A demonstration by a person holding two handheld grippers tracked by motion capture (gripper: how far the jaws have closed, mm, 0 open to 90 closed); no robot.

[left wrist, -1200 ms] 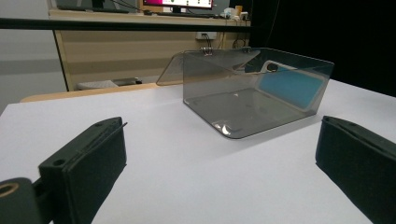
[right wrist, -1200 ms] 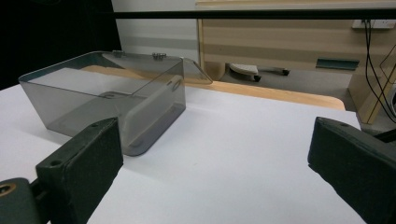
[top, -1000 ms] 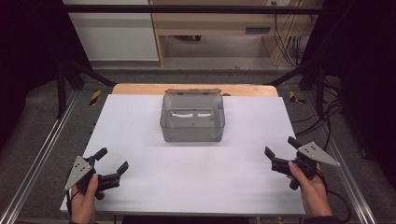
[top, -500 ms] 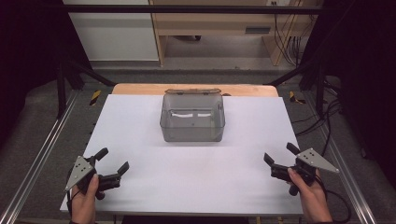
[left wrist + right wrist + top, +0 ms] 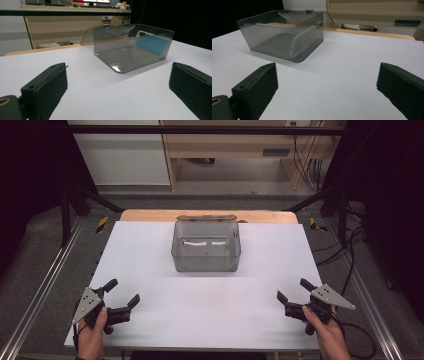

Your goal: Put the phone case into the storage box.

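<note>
Sitting at the middle of the white table [image 5: 150,250] toward its far edge, the smoked clear plastic box [image 5: 206,246] had its hinged lid [image 5: 205,218] tipped back and open. Inside it, a pale flat piece [image 5: 305,39] stood on edge against a wall; its kind could not be told. The left gripper [image 5: 121,296] rested low at the near left corner, jaws spread wide and holding nothing, well apart from the box. The right gripper [image 5: 291,295] sat at the near right corner, jaws likewise spread wide and empty. Against the frames from a second before, the left gripper had not shifted, while the right gripper had drawn slightly back toward the near edge. Judgement: both were at a ready pose; no approach to the box had begun, so reaching was yet to come.
</note>
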